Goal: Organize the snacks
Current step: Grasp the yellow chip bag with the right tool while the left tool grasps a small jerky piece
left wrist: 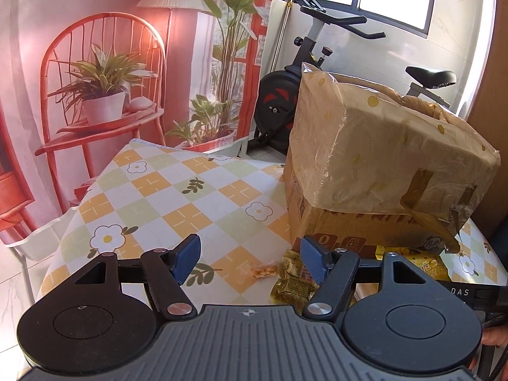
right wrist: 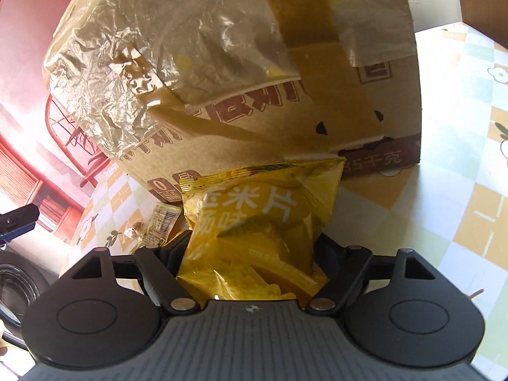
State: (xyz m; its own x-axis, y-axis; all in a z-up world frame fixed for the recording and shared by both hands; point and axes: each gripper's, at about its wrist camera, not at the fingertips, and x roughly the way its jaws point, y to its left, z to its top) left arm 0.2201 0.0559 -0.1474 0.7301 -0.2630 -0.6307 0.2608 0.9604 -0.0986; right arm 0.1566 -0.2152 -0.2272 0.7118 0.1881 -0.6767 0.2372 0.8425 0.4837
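Observation:
A cardboard box [left wrist: 365, 158] lined with a crinkled plastic bag stands on the checked tablecloth [left wrist: 174, 190]. My left gripper [left wrist: 250, 250] is open above the cloth, its blue pads [left wrist: 187, 258] bare. Just below and to its right lie a small orange snack [left wrist: 262, 271] and green-gold wrapped packets [left wrist: 290, 285]. In the right wrist view a yellow corn-chip bag [right wrist: 263, 222] fills the gap of my right gripper [right wrist: 252, 241], which is shut on it, right in front of the box [right wrist: 254, 111]. The bag hides both pads. A small wrapped packet [right wrist: 160, 222] lies to the left.
An exercise bike [left wrist: 317, 63] stands behind the table by a window. A printed backdrop with a red chair and plants [left wrist: 95, 79] hangs at the left. The table's far edge runs just before them. Part of the left gripper [right wrist: 19, 222] shows at the right view's left edge.

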